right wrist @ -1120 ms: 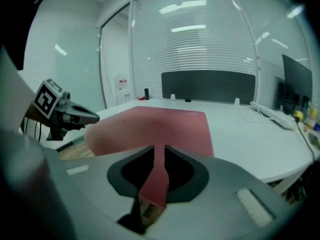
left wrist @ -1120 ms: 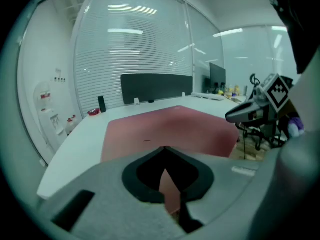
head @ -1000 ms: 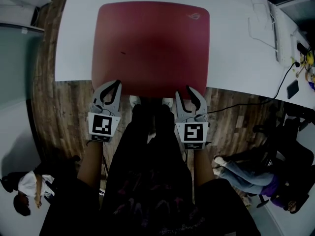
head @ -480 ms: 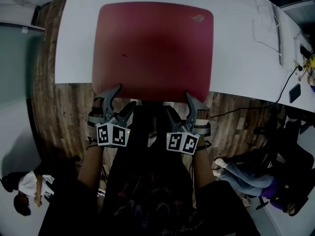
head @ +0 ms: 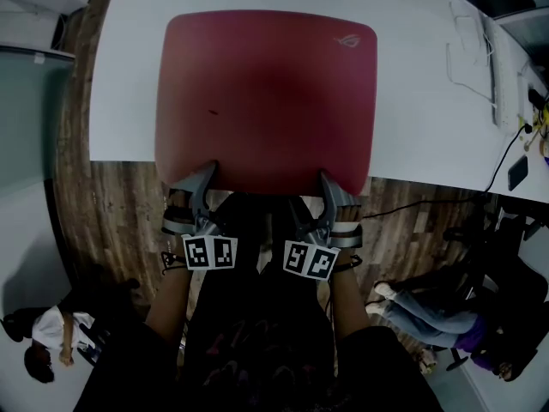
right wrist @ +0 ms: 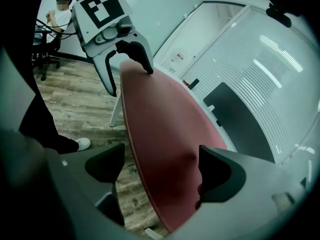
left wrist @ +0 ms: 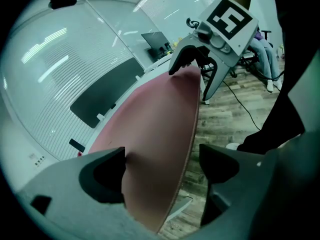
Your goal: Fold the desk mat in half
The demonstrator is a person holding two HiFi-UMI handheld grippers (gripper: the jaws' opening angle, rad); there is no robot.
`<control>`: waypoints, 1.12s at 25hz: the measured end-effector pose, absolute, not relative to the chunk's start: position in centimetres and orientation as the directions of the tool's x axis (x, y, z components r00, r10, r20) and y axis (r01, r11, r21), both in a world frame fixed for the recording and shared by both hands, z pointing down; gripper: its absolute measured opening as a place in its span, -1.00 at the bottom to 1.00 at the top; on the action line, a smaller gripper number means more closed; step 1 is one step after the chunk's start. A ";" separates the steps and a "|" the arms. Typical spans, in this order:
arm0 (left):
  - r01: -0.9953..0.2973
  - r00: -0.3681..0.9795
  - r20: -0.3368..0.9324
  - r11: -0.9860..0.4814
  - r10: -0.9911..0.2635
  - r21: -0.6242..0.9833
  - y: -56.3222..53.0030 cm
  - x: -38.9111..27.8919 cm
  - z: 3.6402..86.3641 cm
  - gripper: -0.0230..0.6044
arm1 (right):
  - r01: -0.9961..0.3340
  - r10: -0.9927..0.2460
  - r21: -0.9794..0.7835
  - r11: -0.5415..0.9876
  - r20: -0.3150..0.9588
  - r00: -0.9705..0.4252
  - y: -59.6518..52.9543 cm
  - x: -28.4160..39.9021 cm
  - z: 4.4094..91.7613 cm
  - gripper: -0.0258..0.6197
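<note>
The white flat table (head: 129,75) filled the upper part of the head view, and the brown wooden floor (head: 120,204) showed below it. On the table lay the dark red desk mat (head: 266,93), a wide rectangle with rounded corners. It was spread flat in the upper middle of the frame. Its near edge hung a little over the table edge, toward the bottom of the frame. I judged that the fold was not yet begun.

The left gripper (head: 206,180) stood at the lower left corner of the mat, and the right gripper (head: 328,183) at the lower right corner. The jaws of both had just been opening and stood wide apart. In each gripper view the overhanging edge of the mat passed between the two jaws. One jaw rested on the top face, and the other was under the edge and apart from it. So nothing was pinched yet.

To me the mat looked thin, light and soft, so I expected it to bend easily and to sag between two holds. I thought these two near corners on the free edge were the right places to take it, both at the same time. If I took it too near the rim, I feared the thin edge would slip out of the pads.

A small pale logo (head: 347,39) sat near the upper right corner of the mat.
</note>
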State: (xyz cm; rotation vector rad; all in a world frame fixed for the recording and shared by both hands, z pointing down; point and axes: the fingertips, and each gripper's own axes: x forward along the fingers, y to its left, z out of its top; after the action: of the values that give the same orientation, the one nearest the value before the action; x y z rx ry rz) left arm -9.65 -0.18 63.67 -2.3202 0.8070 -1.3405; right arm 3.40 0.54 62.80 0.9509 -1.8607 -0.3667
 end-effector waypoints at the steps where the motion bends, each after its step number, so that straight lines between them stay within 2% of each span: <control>1: -0.300 0.391 0.671 -0.777 -0.629 -0.553 -0.3 -9.7 63.7 0.50 | -0.458 -0.749 0.612 0.644 0.627 -0.216 0.3 3.4 62.8 0.48; 3: -0.299 0.389 0.671 -0.776 -0.631 -0.556 -0.4 -9.9 63.5 0.44 | -0.471 -0.745 0.600 0.647 0.630 -0.221 0.2 3.4 62.7 0.38; 5: -0.298 0.390 0.676 -0.781 -0.625 -0.549 -0.5 -10.0 63.3 0.33 | -0.481 -0.735 0.582 0.655 0.637 -0.230 0.4 3.5 62.5 0.38; 10: -0.267 0.412 0.699 -0.811 -0.584 -0.520 0.0 -9.7 62.6 0.25 | -0.473 -0.713 0.556 0.683 0.646 -0.271 1.2 3.2 61.8 0.22; 17: -0.182 0.463 0.717 -0.848 -0.521 -0.498 1.9 -9.2 60.9 -0.17 | -0.431 -0.697 0.553 0.713 0.628 -0.347 2.9 2.2 59.3 -0.33; 22: -0.134 0.497 0.725 -0.867 -0.477 -0.479 3.2 -8.9 58.9 -0.64 | -0.410 -0.688 0.554 0.725 0.614 -0.387 3.2 1.6 57.1 -0.70; 23: -0.128 0.501 0.726 -0.869 -0.472 -0.477 3.3 -8.9 58.4 -0.74 | -0.401 -0.684 0.555 0.729 0.613 -0.395 3.1 1.6 56.7 -0.72; 28: -0.094 0.505 0.741 -0.882 -0.442 -0.462 2.9 -8.9 56.2 -0.84 | -0.345 -0.658 0.561 0.753 0.620 -0.427 2.7 1.6 54.7 -0.79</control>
State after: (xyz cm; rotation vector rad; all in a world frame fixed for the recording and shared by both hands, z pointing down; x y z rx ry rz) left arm -8.87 2.92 56.16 -2.3894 0.4458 -1.3301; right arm 1.63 2.72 54.69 0.7539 -2.0505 -0.4401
